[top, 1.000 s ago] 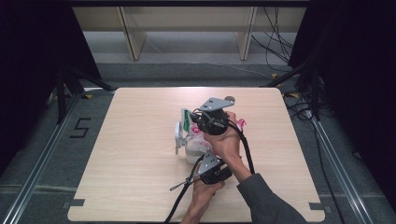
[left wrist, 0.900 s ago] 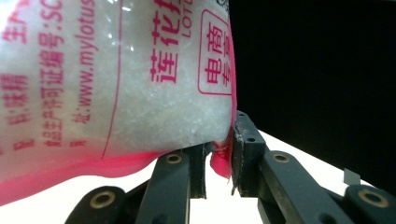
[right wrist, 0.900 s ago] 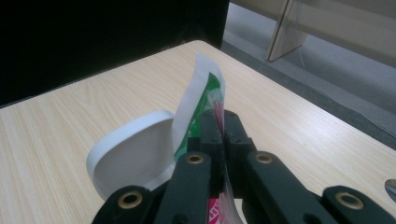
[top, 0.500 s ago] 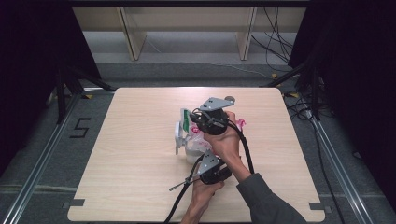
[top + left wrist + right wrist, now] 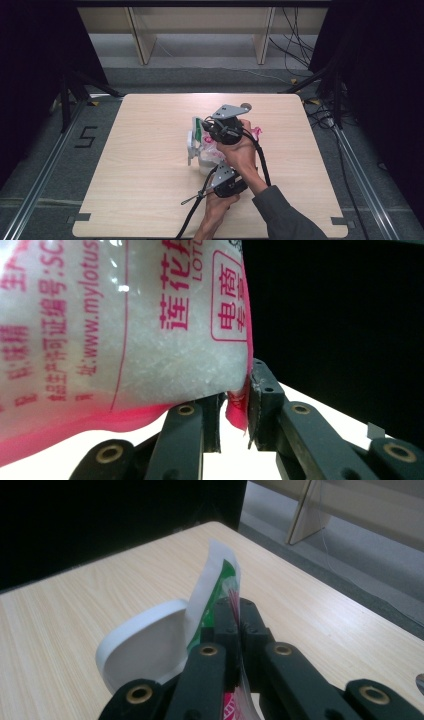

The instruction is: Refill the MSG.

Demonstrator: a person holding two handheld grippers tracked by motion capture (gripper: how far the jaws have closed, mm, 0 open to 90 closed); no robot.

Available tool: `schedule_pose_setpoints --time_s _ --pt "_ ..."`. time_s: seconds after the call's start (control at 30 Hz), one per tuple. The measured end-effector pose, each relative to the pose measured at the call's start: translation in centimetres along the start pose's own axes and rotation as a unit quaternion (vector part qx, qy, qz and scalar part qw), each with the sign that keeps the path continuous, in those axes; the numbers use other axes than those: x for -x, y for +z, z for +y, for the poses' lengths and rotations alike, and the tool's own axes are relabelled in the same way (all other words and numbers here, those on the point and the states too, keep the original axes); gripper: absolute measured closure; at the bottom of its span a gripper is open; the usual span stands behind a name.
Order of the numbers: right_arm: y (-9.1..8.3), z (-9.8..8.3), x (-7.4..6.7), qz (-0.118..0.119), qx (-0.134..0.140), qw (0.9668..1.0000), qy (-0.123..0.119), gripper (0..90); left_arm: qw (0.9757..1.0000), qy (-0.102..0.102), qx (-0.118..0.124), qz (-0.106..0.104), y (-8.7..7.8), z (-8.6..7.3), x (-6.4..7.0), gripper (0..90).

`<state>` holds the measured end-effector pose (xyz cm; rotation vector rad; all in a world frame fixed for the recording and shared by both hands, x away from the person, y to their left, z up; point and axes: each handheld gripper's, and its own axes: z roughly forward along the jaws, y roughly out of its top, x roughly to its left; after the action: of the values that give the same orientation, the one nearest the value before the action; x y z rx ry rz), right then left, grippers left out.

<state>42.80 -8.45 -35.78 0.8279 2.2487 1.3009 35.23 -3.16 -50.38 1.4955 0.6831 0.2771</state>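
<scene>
Pinching the translucent pink-printed plastic pouch of white granules (image 5: 125, 325): left gripper (image 5: 234, 412) at its pink bottom corner, right gripper (image 5: 235, 615) pressed together on its top edge (over white round bowl (image 5: 135, 647)).

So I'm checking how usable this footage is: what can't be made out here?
- High view: the bag is mostly covered by the right hand and both grippers.
- Left gripper view: the bag's print is cut off by the frame edges.
- Right gripper view: the white bowl's inside is turned away, and the bag's edge hides part of it.
</scene>
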Motion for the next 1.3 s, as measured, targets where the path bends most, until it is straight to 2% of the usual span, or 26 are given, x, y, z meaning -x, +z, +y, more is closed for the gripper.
schedule_pose_setpoints --time_s 0.03,0.07,0.13,0.17,0.2,0.23,0.27,0.3,0.33,0.37,0.43,0.47,0.57,0.6,0.63,0.73,0.77,0.83,0.9,0.97,1.0,1.03,1.13,1.23,1.27,1.3 --pt "-0.08 0.07 0.13 0.006 0.001 1.0 -0.003 89.9 0.9999 0.002 -0.01 0.005 -0.12 0.07 -0.02 77.4" --pt "-0.11 0.01 0.03 0.004 0.001 1.0 0.006 89.9 1.0 -0.002 -0.007 0.004 -0.08 0.04 -0.01 77.4" --pt "0.14 -0.09 -0.14 0.002 -0.005 1.0 -0.004 89.9 1.0 -0.002 -0.005 0.003 -0.04 0.01 0.09 77.3" --pt "0.17 -0.06 -0.26 0.002 -0.005 1.0 -0.003 89.9 1.0 -0.002 0.003 -0.002 0.08 -0.03 0.03 77.3" --pt "0.02 0.03 -0.1 0.003 -0.007 1.0 -0.006 89.9 1.0 0.0 -0.001 0.0 -0.01 0.01 -0.01 77.3" --pt "0.04 0.02 -0.01 0.0 0.004 1.0 0.001 89.9 1.0 0.0 -0.008 0.005 -0.11 0.07 -0.01 77.4" --pt "-0.1 0.06 0.08 0.006 -0.001 1.0 0.003 89.9 1.0 -0.002 -0.007 0.004 -0.09 0.04 -0.01 77.4" --pt "0.1 -0.03 0.08 0.004 0.005 1.0 -0.005 89.9 1.0 -0.002 -0.007 0.003 -0.07 0.01 0.04 77.4" --pt "0.09 -0.05 -0.04 0.005 -0.007 1.0 -0.004 89.8 1.0 -0.002 -0.005 0.003 -0.06 0.0 0.08 77.4" --pt "0.26 -0.06 -0.09 -0.001 -0.001 0.9999 -0.012 89.9 1.0 -0.001 -0.005 0.004 -0.07 0.02 0.08 77.3" --pt "-0.01 0.04 -0.04 0.004 -0.005 1.0 0.002 89.9 1.0 -0.002 -0.006 0.005 -0.11 0.05 0.0 77.4" --pt "0.11 -0.02 -0.06 -0.001 0.007 1.0 0.005 89.9 1.0 -0.002 -0.006 0.005 -0.1 0.04 0.0 77.4" --pt "0.12 0.02 -0.01 0.001 -0.004 0.9999 -0.011 89.9 1.0 -0.001 -0.005 0.005 -0.1 0.02 0.07 77.3" --pt "-0.01 0.05 -0.06 0.003 -0.006 1.0 0.0 89.9 1.0 -0.001 -0.006 0.005 -0.11 0.04 0.03 77.4" --pt "0.07 0.01 -0.03 -0.002 0.007 1.0 0.004 89.9 1.0 -0.002 -0.006 0.005 -0.11 0.04 -0.01 77.4" --pt "0.12 -0.03 -0.07 0.005 -0.006 1.0 -0.002 89.9 1.0 -0.001 -0.006 0.005 -0.12 0.02 0.09 77.4" --pt "0.12 0.02 -0.1 0.003 -0.005 1.0 -0.003 89.9 1.0 -0.001 0.003 -0.002 -0.01 -0.01 0.0 77.4" --pt "0.07 0.04 -0.04 0.0 0.008 1.0 0.004 89.9 1.0 -0.001 -0.006 0.005 -0.16 0.08 -0.03 77.4" --pt "0.12 0.0 -0.06 0.005 -0.003 1.0 0.0 89.9 1.0 -0.002 -0.004 0.005 -0.12 0.01 0.06 77.4" --pt "0.16 0.02 -0.15 0.002 -0.001 1.0 -0.002 89.9 1.0 0.0 -0.004 0.005 -0.15 0.06 0.02 77.4" --pt "0.02 0.07 -0.16 0.004 -0.004 1.0 0.005 89.9 1.0 -0.001 -0.005 0.005 -0.15 0.06 -0.02 77.4" --pt "0.12 0.01 -0.14 0.001 0.005 1.0 0.007 89.9 1.0 -0.002 -0.005 0.005 -0.13 0.04 -0.01 77.4" --pt "0.14 0.02 -0.11 0.003 -0.003 1.0 -0.002 89.9 1.0 0.0 -0.004 0.005 -0.15 0.05 0.03 77.4" --pt "0.04 0.03 -0.1 0.004 -0.002 1.0 0.004 89.9 1.0 -0.001 -0.005 0.004 -0.14 0.03 0.01 77.5" --pt "0.1 0.01 -0.09 0.004 -0.004 1.0 -0.002 89.9 1.0 -0.001 -0.004 0.004 -0.14 0.03 0.04 77.4" --pt "0.25 -0.05 -0.31 0.0 0.0 1.0 0.0 89.9 1.0 -0.002 0.004 -0.001 -0.01 -0.01 0.01 77.4"
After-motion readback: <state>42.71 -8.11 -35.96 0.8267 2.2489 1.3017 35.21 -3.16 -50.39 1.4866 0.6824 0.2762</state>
